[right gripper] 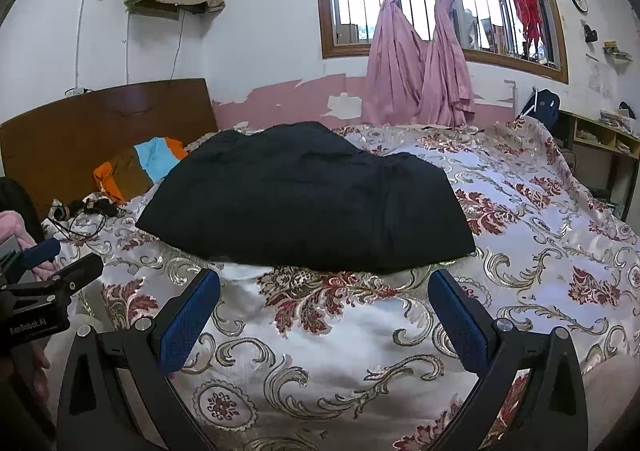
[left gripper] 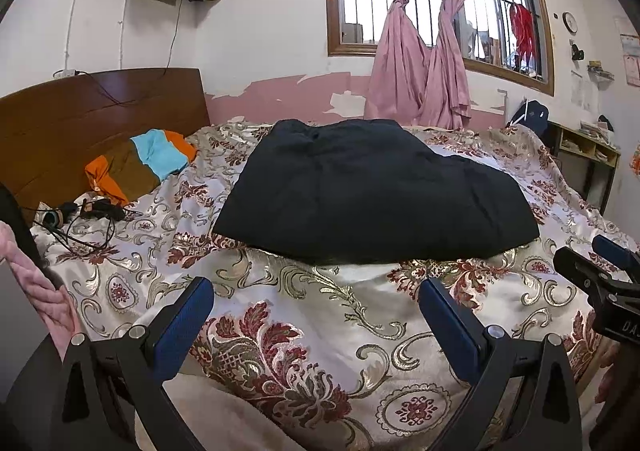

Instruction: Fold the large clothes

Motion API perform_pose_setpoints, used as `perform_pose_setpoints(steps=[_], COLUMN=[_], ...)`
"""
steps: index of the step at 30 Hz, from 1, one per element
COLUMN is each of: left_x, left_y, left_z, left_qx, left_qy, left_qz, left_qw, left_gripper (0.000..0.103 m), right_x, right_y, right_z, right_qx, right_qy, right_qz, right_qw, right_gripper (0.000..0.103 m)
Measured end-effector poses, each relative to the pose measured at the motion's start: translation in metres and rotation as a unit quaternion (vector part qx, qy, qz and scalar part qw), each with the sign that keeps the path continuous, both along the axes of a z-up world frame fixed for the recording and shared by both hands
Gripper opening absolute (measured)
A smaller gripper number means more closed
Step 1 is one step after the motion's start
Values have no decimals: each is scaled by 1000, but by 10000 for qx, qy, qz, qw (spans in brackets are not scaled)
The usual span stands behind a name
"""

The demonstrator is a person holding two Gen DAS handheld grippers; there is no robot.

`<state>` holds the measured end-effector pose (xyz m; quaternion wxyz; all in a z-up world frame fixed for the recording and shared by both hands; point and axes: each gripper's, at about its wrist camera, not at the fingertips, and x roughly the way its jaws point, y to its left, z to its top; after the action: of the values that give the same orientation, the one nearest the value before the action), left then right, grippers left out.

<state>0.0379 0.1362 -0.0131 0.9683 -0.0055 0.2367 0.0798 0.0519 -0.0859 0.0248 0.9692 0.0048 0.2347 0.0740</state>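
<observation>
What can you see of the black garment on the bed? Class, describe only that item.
The black garment is a large, dark, matte cloth, apparently already folded into a compact, roughly trapezoid slab, narrower at the far end. Soft creases run across its top. It lies flat in the middle of the floral bedspread, touching nothing else. Both grippers, left gripper and right gripper, are open, short of its near edge.

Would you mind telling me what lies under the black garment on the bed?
The black garment rests directly on the floral bedspread, which shows all around its edges. Whatever lies beneath its middle is covered and cannot be seen.
</observation>
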Motion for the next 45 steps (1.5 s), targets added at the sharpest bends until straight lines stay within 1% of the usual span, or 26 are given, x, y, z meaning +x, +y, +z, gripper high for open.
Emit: perform_pose_setpoints(steps=[7,15,28,45], left_x=[-1,-1,0,0], left_y=[-2,-2,-2,-2], left_z=[-1,-1,-2,-2], left_qx=[54,28,36,39], left_qy=[-13,10,36,31], left_qz=[-35,-19,9,-2], left_qw=[10000,10000,10000,10000], left_gripper=[103,103,103,103], right_x=[-1,0,-2,0], right_y=[0,0,-6,-5], right_z=[0,0,-1,-1], right_qx=[-1,-1,127,96], right_qy=[-7,-11,-35,-18], right_qz=[5,3,0,18], right_qw=[10000,10000,9999,10000], right_gripper=[102,102,102,102])
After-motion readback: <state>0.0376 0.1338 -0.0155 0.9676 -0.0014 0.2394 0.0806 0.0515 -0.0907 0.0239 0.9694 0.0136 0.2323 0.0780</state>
